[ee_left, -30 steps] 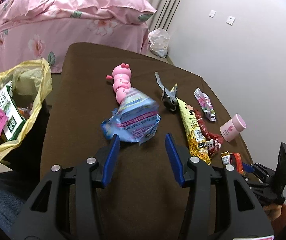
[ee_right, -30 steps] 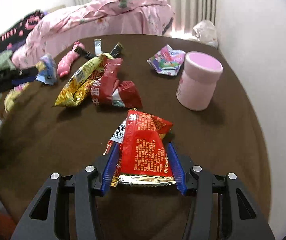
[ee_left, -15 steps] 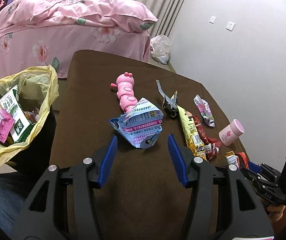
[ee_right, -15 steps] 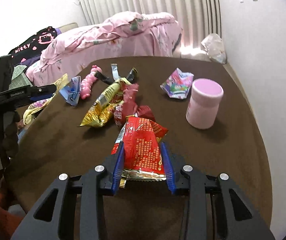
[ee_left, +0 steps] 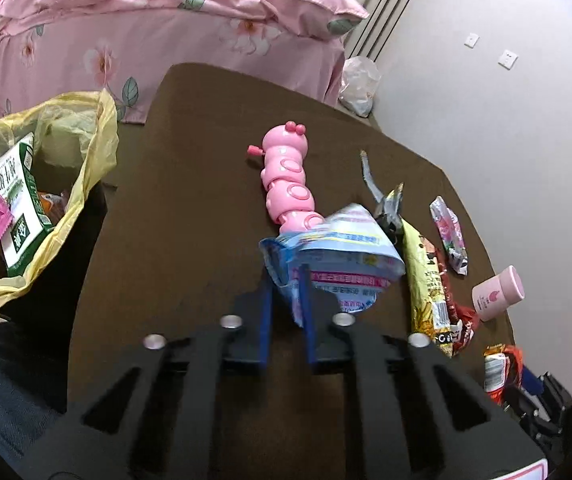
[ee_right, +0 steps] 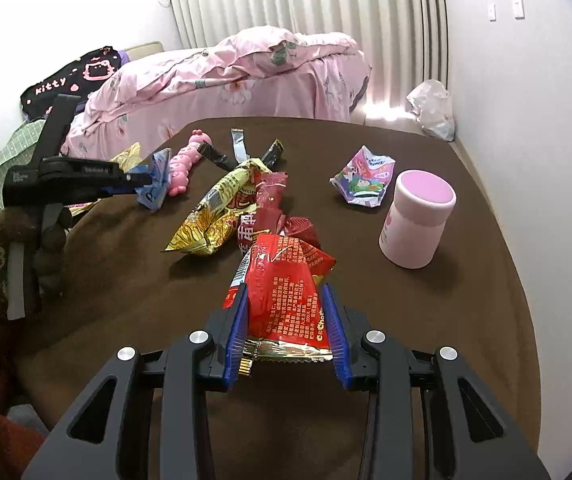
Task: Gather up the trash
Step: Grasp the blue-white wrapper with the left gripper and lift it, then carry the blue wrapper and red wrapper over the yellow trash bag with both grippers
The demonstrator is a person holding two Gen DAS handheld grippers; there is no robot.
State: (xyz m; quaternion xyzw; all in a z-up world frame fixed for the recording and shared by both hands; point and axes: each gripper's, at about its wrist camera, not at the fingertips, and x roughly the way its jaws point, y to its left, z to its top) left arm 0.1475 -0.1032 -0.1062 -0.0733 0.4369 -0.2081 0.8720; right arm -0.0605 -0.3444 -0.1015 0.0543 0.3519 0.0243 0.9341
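The left claw [ee_left: 286, 292] has its blue fingers pressed in on the near corner of a crumpled blue and white wrapper [ee_left: 342, 252], pinching it; the rest of the wrapper fans out ahead of the fingertips and to their right. Just beyond the wrapper lies a pink caterpillar toy [ee_left: 288, 184], stretched away from the claw on the brown table [ee_left: 189, 200]. To the claw's right run a long yellow snack bag [ee_left: 426, 280] and a dark red wrapper alongside it, then a small pink-patterned wrapper [ee_left: 448, 240] and a pink jar [ee_left: 498, 292] farther right. Off to the claw's left, beside the table edge, gapes a yellow trash bag [ee_left: 85, 168] with a green and white carton [ee_left: 15, 204] inside (and a pink packet next to it).

The right claw [ee_right: 286, 316] is closed on a red snack packet [ee_right: 286, 284], its silver seam lying between the finger bases and the red body sticking forward past the tips. Ahead and to its right stands the pink jar [ee_right: 418, 220], upright, with a crumpled colourful wrapper [ee_right: 364, 180] beyond it. Ahead and left sits the yellow snack bag [ee_right: 213, 216], and farther left the left claw [ee_right: 145, 180] appears in profile with the blue wrapper [ee_right: 155, 184] hanging from its tips. A pink bed [ee_right: 225, 80] lies beyond the table.
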